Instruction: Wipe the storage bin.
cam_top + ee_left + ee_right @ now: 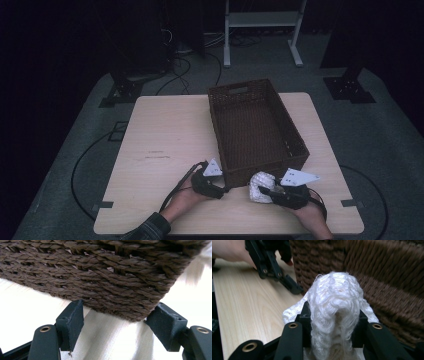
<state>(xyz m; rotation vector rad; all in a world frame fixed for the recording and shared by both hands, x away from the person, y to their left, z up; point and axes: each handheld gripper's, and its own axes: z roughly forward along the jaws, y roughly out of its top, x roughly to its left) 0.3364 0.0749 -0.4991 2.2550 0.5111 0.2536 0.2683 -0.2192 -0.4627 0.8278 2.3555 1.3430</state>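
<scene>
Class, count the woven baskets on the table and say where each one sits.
1. The brown woven basket stands on the table, right of centre, its near end between the left gripper and the white cloth in the right gripper.

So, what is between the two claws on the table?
The near left corner of the brown woven basket stands between the left claw and the right claw, which holds a white knitted cloth. The high view shows it.
</scene>
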